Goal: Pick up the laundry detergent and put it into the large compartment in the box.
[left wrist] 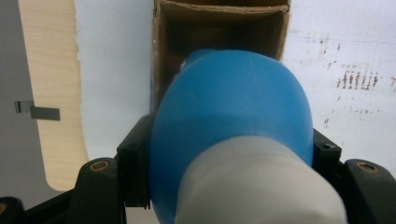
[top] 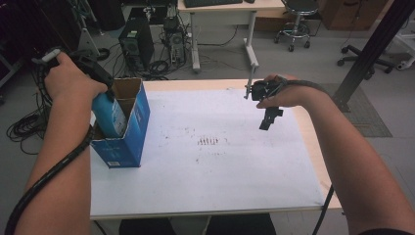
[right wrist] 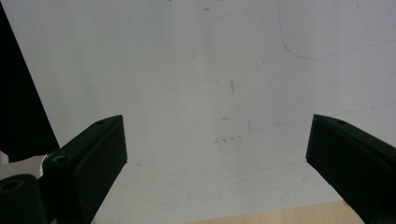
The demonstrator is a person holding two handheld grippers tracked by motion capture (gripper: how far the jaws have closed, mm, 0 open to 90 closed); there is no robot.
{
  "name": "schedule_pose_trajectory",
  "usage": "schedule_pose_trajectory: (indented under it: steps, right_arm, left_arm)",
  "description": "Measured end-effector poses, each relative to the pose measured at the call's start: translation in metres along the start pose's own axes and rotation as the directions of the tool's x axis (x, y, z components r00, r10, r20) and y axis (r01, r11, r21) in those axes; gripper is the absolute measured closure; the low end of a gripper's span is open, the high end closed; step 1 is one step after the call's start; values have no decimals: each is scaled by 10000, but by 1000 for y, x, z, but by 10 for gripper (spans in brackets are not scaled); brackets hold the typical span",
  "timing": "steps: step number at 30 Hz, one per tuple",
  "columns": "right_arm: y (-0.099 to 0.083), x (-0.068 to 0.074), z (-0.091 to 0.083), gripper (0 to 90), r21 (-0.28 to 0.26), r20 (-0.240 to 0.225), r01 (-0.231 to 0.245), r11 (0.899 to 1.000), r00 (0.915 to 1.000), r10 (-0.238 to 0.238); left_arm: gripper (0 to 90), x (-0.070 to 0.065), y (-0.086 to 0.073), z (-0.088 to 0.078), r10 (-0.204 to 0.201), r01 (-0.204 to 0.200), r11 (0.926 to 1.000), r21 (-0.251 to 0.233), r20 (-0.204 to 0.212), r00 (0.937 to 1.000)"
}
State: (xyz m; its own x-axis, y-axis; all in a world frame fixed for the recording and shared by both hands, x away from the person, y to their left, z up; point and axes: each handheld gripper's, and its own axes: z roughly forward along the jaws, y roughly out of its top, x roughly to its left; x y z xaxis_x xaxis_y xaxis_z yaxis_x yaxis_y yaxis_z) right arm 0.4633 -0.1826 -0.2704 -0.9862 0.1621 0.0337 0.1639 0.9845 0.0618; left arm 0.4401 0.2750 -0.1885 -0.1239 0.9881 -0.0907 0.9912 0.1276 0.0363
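Blue bottle (top: pixel 111 113) upright, long axis vertical, base down inside blue box (top: pixel 131 131); left claw (top: pixel 106 90) clamps it; right claw (right wrist: pixel 215 154) wide, empty.

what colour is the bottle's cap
White, on the blue bottle; clearest in the left gripper view.

High view looks forward and down over the whole table (top: pixel 210 196). Left gripper view, very close, faces down into the box (left wrist: pixel 219 28). Right gripper view faces down at bare table, close. All share the tabletop.
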Motion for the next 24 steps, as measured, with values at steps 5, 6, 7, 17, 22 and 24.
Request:
schedule_pose_trajectory:
  steps: [5, 6, 7, 17, 22, 24]
  right_arm:
    - [0, 0, 0, 51, -18, 15, 35, 10000, 10000, -35]
    - [0, 0, 0, 51, 3, 22, 35, 10000, 10000, -35]
    - [0, 0, 0, 51, 29, 13, 15, 10000, 10000, -15]
    - [1, 0, 2, 51, 58, 35, 57, 10000, 10000, -57]
    - [2, 0, 3, 52, 82, 55, 67, 9999, 10000, -68]
    - [2, 0, 3, 51, 78, 62, 78, 9999, 9999, -79]
  left_arm:
    - [364, 2, 0, 12, -46, 46, 9999, 109, 65, 10000]
    - [364, 3, 0, 15, -57, 56, 9999, 127, 67, 10000]
    - [364, 4, 0, 17, -67, 66, 9999, 160, 63, 10000]
    - [365, 8, 0, 36, -140, 143, 9995, 294, -94, 9999]
    - [365, 8, -1, 47, -77, 77, 9991, 425, -7, 10000]
    - [365, 8, -1, 50, -58, 57, 9991, 426, 17, 10000]
